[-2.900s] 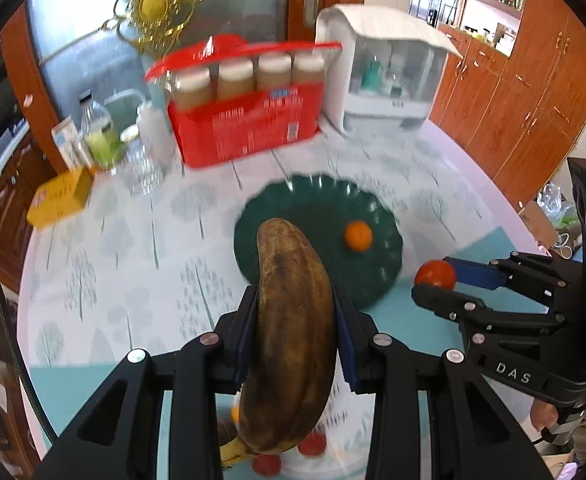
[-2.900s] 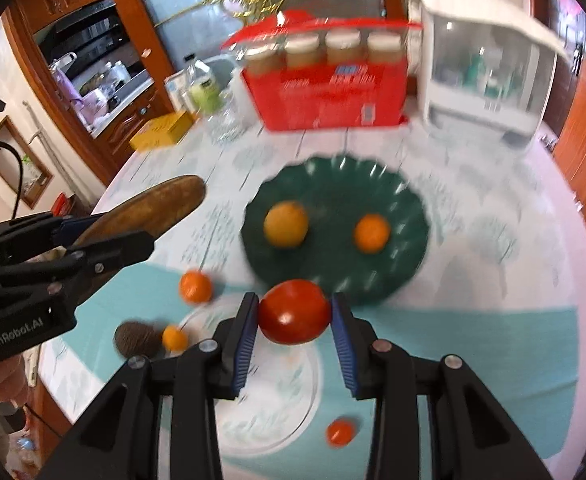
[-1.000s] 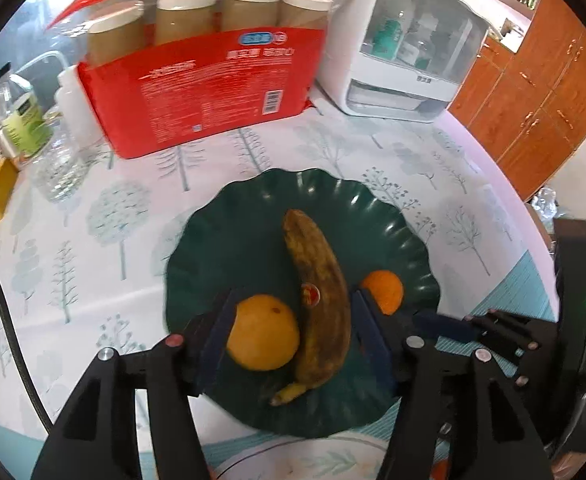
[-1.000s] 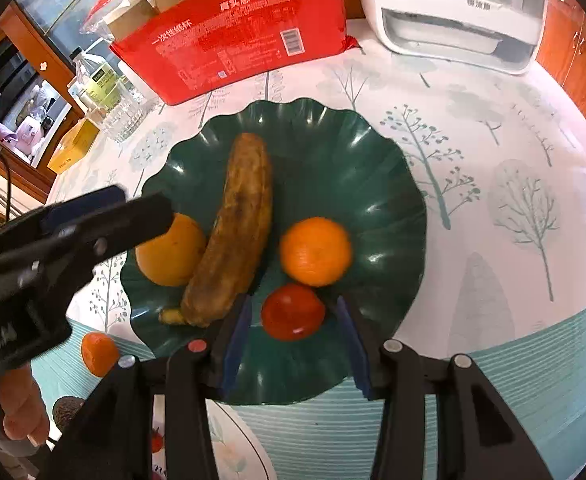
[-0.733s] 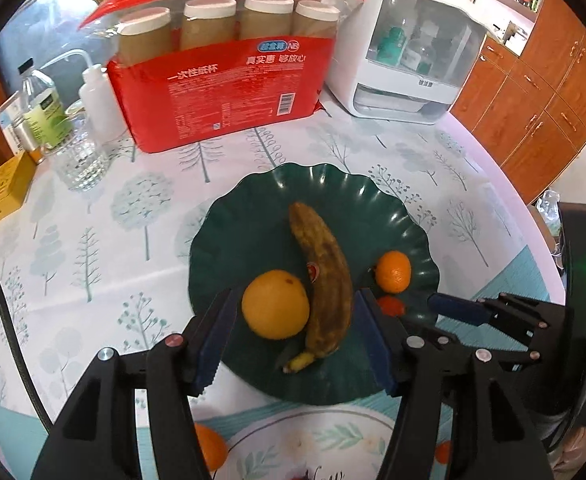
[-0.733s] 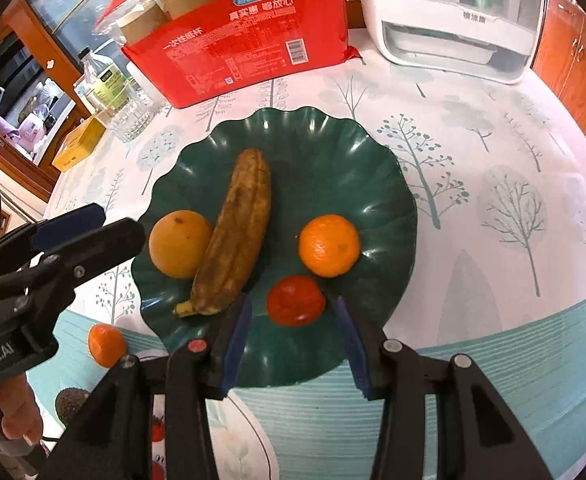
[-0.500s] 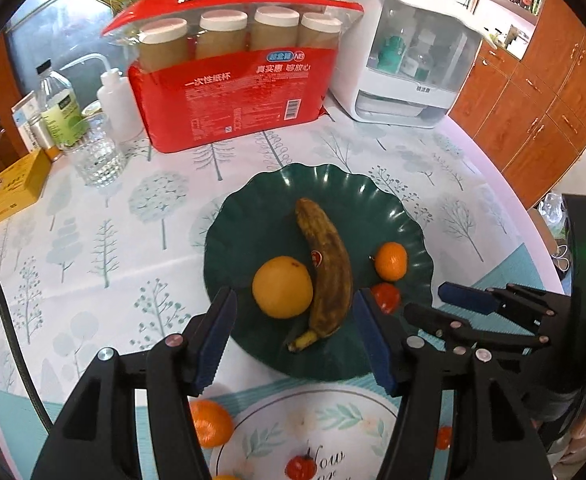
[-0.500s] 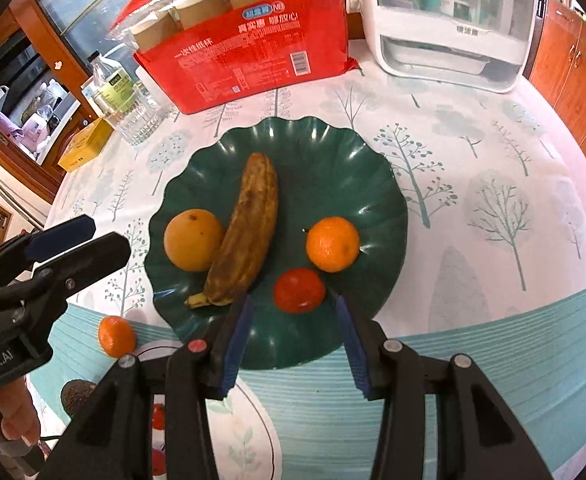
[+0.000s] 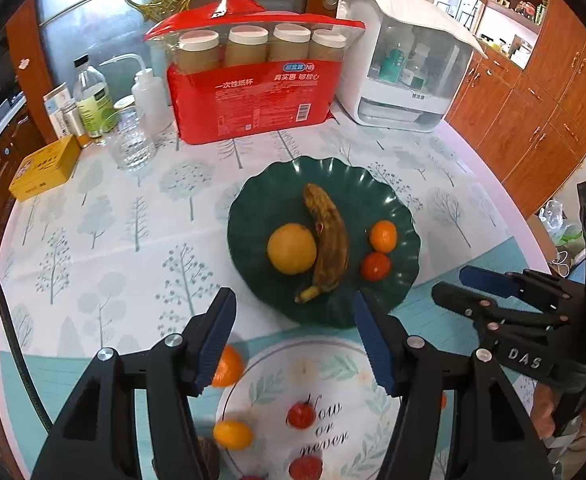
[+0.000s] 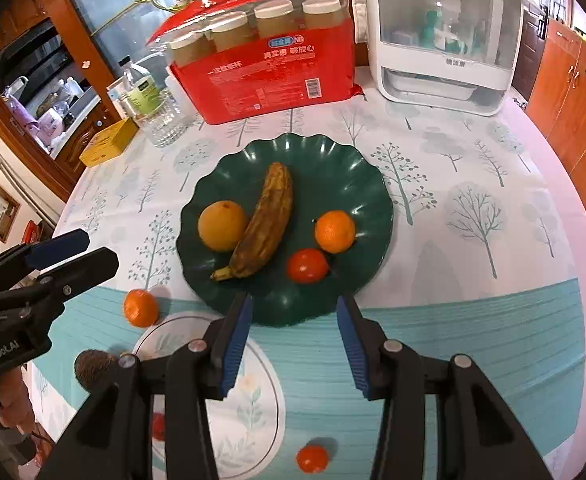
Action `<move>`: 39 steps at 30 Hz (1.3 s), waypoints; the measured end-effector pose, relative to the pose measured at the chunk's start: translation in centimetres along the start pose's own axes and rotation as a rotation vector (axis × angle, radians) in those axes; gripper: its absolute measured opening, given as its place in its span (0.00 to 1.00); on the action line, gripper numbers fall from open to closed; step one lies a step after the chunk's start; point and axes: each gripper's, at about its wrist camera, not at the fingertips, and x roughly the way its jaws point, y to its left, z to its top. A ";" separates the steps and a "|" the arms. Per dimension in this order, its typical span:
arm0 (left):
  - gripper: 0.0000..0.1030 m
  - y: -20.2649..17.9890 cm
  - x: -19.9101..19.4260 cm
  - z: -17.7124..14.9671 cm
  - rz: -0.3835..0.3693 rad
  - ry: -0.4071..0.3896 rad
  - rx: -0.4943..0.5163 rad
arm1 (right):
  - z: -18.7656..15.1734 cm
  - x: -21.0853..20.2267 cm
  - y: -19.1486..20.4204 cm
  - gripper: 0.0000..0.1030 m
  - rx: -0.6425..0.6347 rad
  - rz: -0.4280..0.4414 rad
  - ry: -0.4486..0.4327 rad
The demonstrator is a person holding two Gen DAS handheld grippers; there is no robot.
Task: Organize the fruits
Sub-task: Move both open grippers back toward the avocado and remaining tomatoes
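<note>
A dark green scalloped plate (image 9: 403, 216) (image 10: 357, 168) holds a browned banana (image 9: 329, 236) (image 10: 267, 218), a large orange (image 9: 291, 248) (image 10: 221, 225), a small mandarin (image 9: 383, 235) (image 10: 335, 231) and a red tomato (image 9: 376, 266) (image 10: 307, 265). My left gripper (image 9: 295, 316) hangs open and empty above the plate's near edge. My right gripper (image 10: 293, 312) is likewise open and empty just short of the plate. A white floral plate (image 9: 333, 360) (image 10: 261, 392) lies nearest, with small red fruits (image 9: 301, 415) on it. A loose mandarin (image 9: 227, 366) (image 10: 141, 307) lies beside it.
A red pack of paper cups (image 9: 249, 96) (image 10: 269, 68), a white cabinet-like appliance (image 9: 405, 64) (image 10: 441, 40), bottles (image 9: 93, 96), a glass (image 9: 131, 140) and a yellow box (image 9: 45, 166) line the table's far side. A small tomato (image 10: 312, 458), a yellow kumquat (image 9: 232, 434) and a brown fruit (image 10: 93, 366) lie near me.
Both grippers have pulled back and risen away from the green plate, leaving the banana and the tomato lying on it. The white plate and loose fruit have come into view.
</note>
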 end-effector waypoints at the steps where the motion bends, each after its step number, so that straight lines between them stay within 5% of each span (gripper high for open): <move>1: 0.58 0.1 -0.3 -0.4 0.002 0.000 -0.003 | -0.3 -0.3 0.0 0.43 0.000 0.003 -0.001; 21: 0.59 2.3 -6.6 -7.5 0.036 -0.037 -0.098 | -6.1 -4.1 1.5 0.43 -0.046 0.026 0.011; 39: 0.60 4.0 -3.8 -16.1 0.142 0.091 -0.213 | -10.4 -1.2 -0.9 0.43 -0.002 -0.020 0.108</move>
